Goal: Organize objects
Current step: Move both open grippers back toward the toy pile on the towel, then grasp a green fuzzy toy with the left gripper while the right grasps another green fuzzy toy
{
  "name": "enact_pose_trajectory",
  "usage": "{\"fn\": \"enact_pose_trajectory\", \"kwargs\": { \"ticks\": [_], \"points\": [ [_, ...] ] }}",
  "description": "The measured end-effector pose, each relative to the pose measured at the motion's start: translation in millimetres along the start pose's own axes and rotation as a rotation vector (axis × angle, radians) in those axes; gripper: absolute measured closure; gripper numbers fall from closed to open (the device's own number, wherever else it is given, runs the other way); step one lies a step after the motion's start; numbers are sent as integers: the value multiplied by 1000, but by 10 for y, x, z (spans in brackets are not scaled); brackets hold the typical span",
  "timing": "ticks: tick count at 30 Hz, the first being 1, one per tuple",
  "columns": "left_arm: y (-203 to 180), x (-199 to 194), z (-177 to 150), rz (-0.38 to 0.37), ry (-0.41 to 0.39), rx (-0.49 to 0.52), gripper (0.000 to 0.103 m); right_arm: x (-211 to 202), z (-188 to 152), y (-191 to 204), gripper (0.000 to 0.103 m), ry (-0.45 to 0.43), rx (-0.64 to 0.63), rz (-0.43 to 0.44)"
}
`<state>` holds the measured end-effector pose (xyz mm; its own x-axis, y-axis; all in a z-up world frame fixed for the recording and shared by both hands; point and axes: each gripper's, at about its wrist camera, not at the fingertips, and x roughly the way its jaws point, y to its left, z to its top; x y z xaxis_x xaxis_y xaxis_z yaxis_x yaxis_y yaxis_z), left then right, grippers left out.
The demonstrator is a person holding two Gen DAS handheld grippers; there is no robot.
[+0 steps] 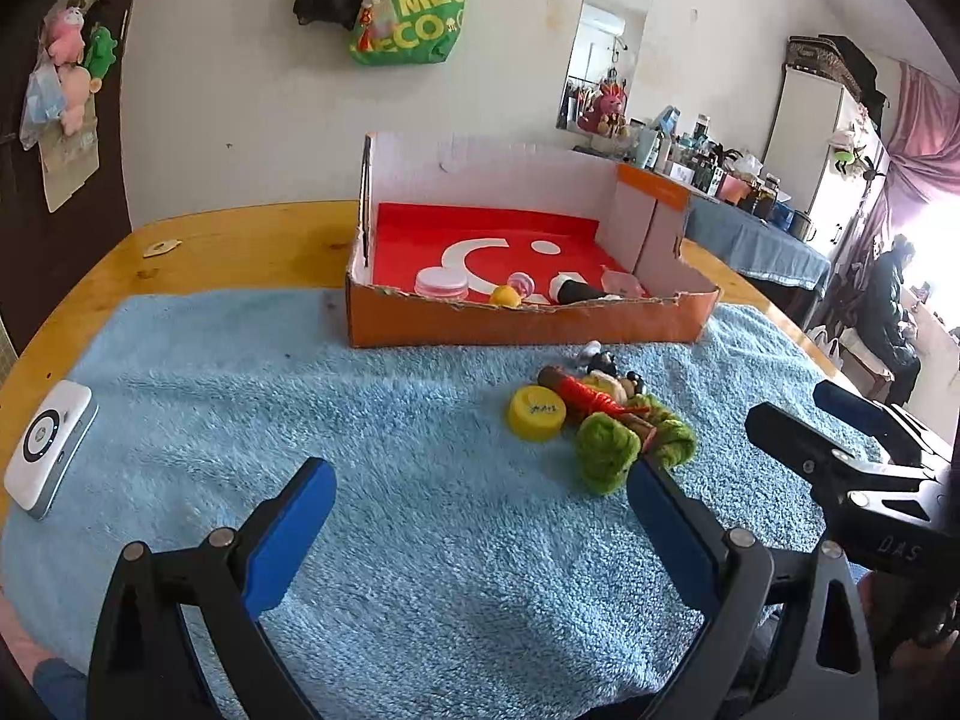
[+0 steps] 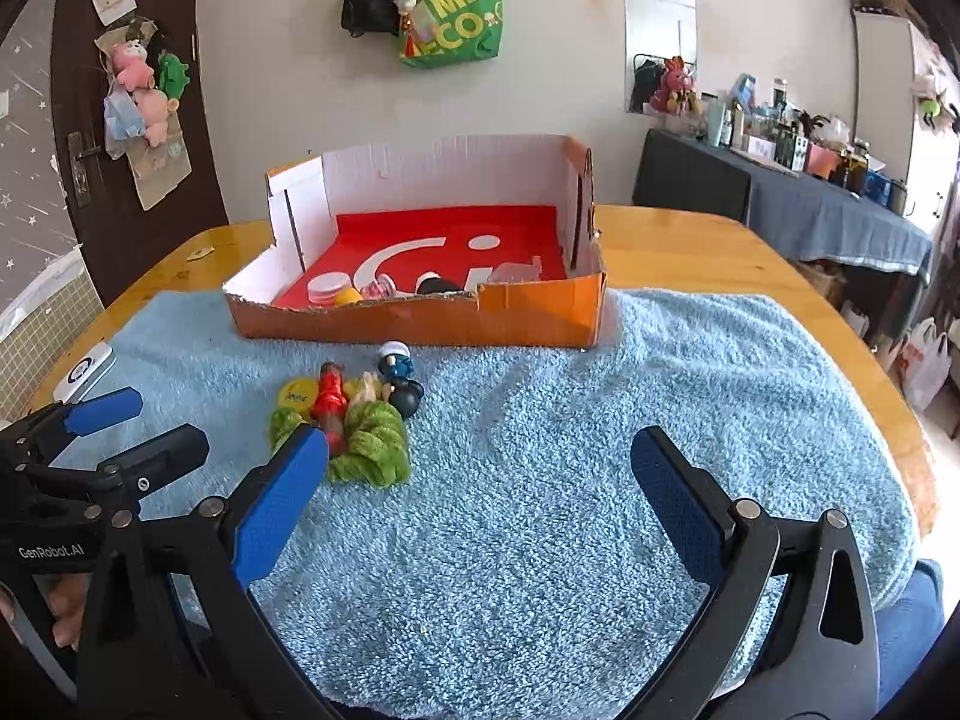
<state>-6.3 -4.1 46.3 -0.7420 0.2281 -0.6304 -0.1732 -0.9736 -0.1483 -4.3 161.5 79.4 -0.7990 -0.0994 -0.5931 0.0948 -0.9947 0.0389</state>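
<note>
- I see my left gripper low over the blue towel, its blue-padded fingers spread wide and holding nothing.
- My right gripper sits the same way, fingers wide apart and empty.
- Ahead on the towel lies a small cluster: a yellow cap, touching it a brown stick wrapped in red cord, green fuzzy yarn bunched at the near end, and a small black-and-white figurine on the far side.
- From the right wrist view, the yarn lies just beside my left fingertip.
- The orange cardboard box stands behind the cluster on the towel, red inside.
- In it, along the front wall, I make out a pink-and-white round tin, a yellow ball and a black cylinder.
- A white gadget rests at the towel's left edge on the wooden surface.
</note>
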Motion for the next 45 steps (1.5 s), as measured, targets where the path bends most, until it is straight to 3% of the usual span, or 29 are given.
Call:
{"fn": "enact_pose_trajectory", "kwargs": {
  "ticks": [6, 15, 21, 23, 26, 28, 30, 36, 45],
  "points": [
    [-78, 108, -26, -56, 57, 31, 7, 89, -41, -61, 0, 36, -3, 54],
    [-242, 368, -47, -105, 146, 97, 28, 304, -81, -115, 0, 100, -11, 149],
    [-298, 463, 8, -116, 157, 125, 40, 417, -30, -95, 1, 120, -30, 214],
    [-300, 496, 38, -127, 164, 126, 51, 462, -14, -67, 5, 131, -41, 236],
    [-294, 517, 68, -186, 173, 121, 68, 564, -15, -4, 36, 166, -61, 265],
    [-315, 521, 71, -219, 182, 129, 78, 609, -32, 20, 63, 188, -41, 339],
    [-357, 512, 61, -209, 173, 154, 78, 612, -39, 79, 75, 191, -47, 364],
    [-360, 478, 62, -217, 158, 152, 81, 590, -37, 73, 81, 185, -18, 378],
    [-317, 340, 106, -211, 122, 140, 81, 431, 27, 45, 81, 147, -5, 362]
  ]
}}
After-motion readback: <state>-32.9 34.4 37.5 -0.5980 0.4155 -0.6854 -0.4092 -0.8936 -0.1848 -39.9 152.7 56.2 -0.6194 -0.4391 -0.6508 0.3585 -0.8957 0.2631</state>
